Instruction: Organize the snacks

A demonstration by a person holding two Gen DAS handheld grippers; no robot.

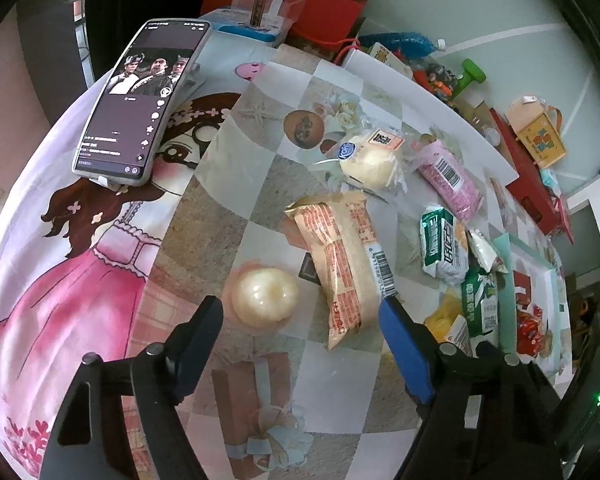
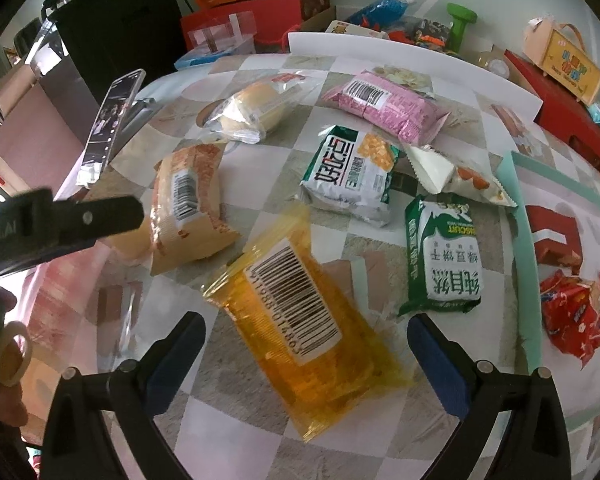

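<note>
My left gripper [image 1: 300, 312] is open above the table, with a wrapped round white cake [image 1: 265, 295] and a tan-orange snack packet [image 1: 342, 264] lying between its blue pads. My right gripper [image 2: 306, 338] is open, its pads on either side of a yellow packet with a barcode [image 2: 312, 320], not touching it. Beyond lie a green-white biscuit pack [image 2: 444, 256], a white-green cracker pack [image 2: 352, 168], a pink packet [image 2: 384, 102], a bagged bun [image 2: 246, 112] and a small white-orange sachet [image 2: 456, 176].
A phone [image 1: 140, 100] leans propped at the table's left. A teal-edged tray [image 2: 524, 240] on the right holds red packets [image 2: 572, 316]. Red boxes, a green dumbbell [image 2: 462, 20] and toys crowd the far edge. The left gripper's arm [image 2: 60, 220] shows in the right wrist view.
</note>
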